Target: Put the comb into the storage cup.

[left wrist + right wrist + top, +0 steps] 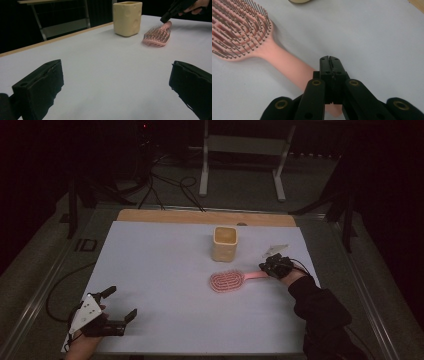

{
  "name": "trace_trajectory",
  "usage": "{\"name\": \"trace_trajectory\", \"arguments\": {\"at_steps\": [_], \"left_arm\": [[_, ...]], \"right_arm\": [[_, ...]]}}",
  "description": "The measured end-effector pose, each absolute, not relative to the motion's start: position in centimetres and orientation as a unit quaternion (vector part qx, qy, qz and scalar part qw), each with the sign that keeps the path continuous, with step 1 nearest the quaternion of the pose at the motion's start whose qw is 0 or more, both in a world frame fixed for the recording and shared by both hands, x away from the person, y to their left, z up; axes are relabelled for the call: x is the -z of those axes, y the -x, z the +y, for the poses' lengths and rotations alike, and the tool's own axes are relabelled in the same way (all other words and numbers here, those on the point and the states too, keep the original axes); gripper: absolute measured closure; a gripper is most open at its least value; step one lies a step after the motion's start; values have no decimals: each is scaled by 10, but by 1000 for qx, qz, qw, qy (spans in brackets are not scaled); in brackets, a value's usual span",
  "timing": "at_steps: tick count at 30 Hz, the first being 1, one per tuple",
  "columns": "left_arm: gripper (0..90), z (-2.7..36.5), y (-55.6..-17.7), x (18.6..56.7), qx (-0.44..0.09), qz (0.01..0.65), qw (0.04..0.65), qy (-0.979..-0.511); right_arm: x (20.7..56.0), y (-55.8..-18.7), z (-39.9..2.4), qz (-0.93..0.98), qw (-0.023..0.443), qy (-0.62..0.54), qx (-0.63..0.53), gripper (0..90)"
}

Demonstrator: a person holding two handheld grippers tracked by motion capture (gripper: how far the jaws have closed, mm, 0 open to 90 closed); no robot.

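So the work looks barely underway, I'd say: the pink plastic paddle hairbrush (pixel 231 280) lies flat, bristles up, a bit right of the table's middle, and the square pale-yellow cup (pixel 224 243) just at its 12 o'clock stands empty. My guess is the brush ends up in it, so lifting and dropping are both left. Surface is a white sheet (pixel 160 270) over a wood-edged table, dark room, a metal stand's legs at 12 o'clock. The right gripper (pixel 329 60) sits over the handle with jaws pressed together, gripping nothing as far as I can tell. The left gripper (pixel 120 304), at 7 o'clock, idles spread wide.
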State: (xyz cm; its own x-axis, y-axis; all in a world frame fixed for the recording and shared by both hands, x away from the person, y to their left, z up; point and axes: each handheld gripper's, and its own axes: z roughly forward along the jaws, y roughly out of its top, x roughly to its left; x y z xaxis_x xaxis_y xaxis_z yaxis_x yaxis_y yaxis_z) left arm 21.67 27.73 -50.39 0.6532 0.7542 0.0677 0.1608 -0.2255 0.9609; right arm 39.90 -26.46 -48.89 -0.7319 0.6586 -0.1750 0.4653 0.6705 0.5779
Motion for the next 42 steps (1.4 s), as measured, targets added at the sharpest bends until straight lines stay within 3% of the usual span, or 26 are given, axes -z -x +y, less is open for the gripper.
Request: {"name": "trace_trajectory", "arguments": {"at_steps": [24,27,42], "left_arm": [[0,278,-216,504,-275,315,539,-731],[0,279,-215,503,-277,313,539,-731],[0,278,-215,503,-279,314,537,-731]], "right_arm": [[494,-409,-258,899,172,-320,-243,900],[507,-404,-253,916,166,-299,-212,900],[502,-366,-259,913,156,-291,-238,900]]}}
